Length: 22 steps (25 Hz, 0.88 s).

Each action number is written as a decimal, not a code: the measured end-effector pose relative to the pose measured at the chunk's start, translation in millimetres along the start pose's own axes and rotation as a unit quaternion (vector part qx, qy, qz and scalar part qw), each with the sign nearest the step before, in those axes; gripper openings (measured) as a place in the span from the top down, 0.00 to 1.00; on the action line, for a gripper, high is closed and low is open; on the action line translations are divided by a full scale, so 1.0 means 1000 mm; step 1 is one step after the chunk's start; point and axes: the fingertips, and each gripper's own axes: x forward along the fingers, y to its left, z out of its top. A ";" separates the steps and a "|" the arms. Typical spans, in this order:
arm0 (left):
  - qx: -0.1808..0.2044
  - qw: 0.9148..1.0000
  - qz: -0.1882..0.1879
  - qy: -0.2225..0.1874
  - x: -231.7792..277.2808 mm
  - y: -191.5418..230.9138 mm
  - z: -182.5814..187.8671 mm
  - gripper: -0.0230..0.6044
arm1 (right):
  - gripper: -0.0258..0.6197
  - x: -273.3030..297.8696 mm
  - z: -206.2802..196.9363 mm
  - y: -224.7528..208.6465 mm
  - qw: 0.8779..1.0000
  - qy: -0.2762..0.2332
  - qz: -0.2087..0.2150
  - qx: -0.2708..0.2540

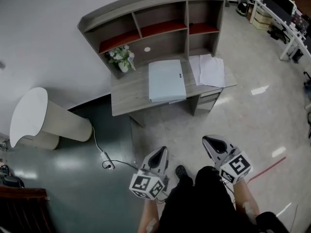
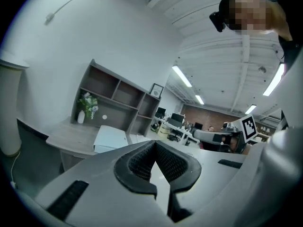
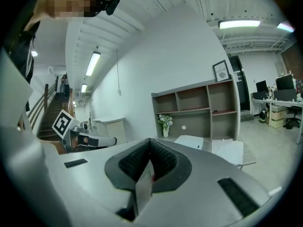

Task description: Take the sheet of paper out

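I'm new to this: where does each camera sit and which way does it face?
Head view: on the head, looking steeply down at the desk; left gripper, right gripper, legs show.
Left gripper view: on that gripper, looking along its shut jaws toward the desk; right gripper shows.
Right gripper view: the same, mirrored; left gripper shows.
All share desk and flowers.

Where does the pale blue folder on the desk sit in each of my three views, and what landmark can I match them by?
Head view: folder upper centre, flat on the desk.
Left gripper view: folder left of centre.
Right gripper view: folder right of centre.
Shared landmark: flower vase, left of the folder in each view.
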 end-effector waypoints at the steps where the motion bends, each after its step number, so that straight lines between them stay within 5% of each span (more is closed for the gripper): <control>1: 0.001 1.000 -0.005 0.009 0.004 0.003 -0.001 0.94 | 0.94 0.003 -0.001 -0.002 1.000 0.004 -0.006 0.003; 14: 0.017 0.999 -0.014 0.030 0.070 0.038 0.009 0.94 | 0.94 0.052 -0.007 -0.054 0.999 0.020 -0.028 0.014; 22: 0.062 0.997 0.020 0.038 0.143 0.066 0.046 0.94 | 0.94 0.107 0.022 -0.124 1.000 0.001 -0.016 0.014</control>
